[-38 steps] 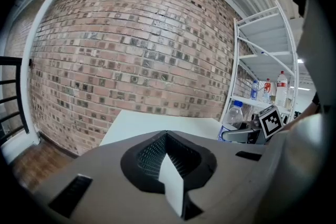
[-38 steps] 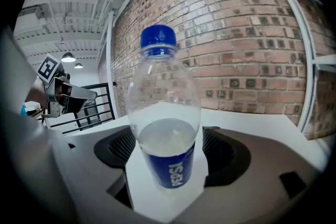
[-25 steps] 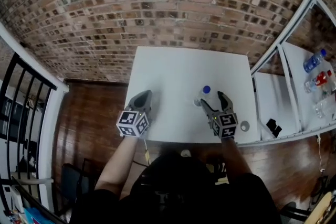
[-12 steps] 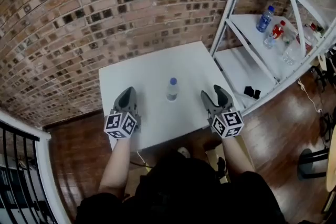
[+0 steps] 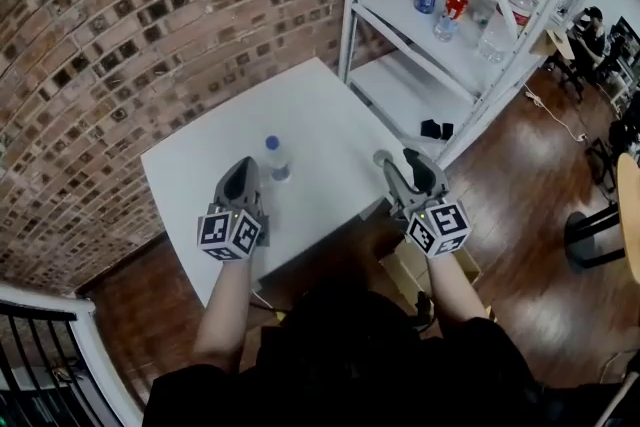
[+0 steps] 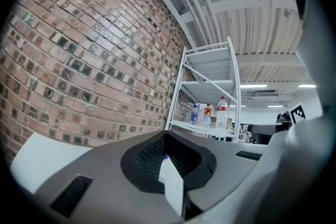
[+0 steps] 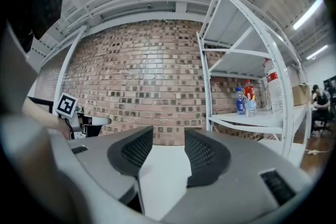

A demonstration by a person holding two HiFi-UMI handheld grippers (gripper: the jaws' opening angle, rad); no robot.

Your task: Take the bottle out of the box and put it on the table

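Note:
A clear bottle (image 5: pixel 276 158) with a blue cap stands upright on the white table (image 5: pixel 310 110), with nothing holding it. My left gripper (image 5: pixel 243 175) hovers just left of the bottle with its fingers together and nothing in them. In the left gripper view its pads (image 6: pixel 152 157) leave only a sliver of table showing. My right gripper (image 5: pixel 402 167) is off the table's right edge, well clear of the bottle. Its jaws are closing, and the gap (image 7: pixel 168 152) between them holds nothing. A cardboard box (image 5: pixel 400 263) sits on the floor below the right gripper.
A white metal shelf (image 5: pixel 440 50) stands right of the table, with several bottles (image 5: pixel 442 0) on it and small black items (image 5: pixel 434 128) lower down. A brick wall (image 5: pixel 150 15) runs behind. A black railing (image 5: pixel 40 355) is at the lower left. A person (image 5: pixel 590 25) sits far right.
Both grippers drew back from the standing bottle. The right one moved right past the table edge and its jaws narrowed. The head view swung, bringing the shelf into sight.

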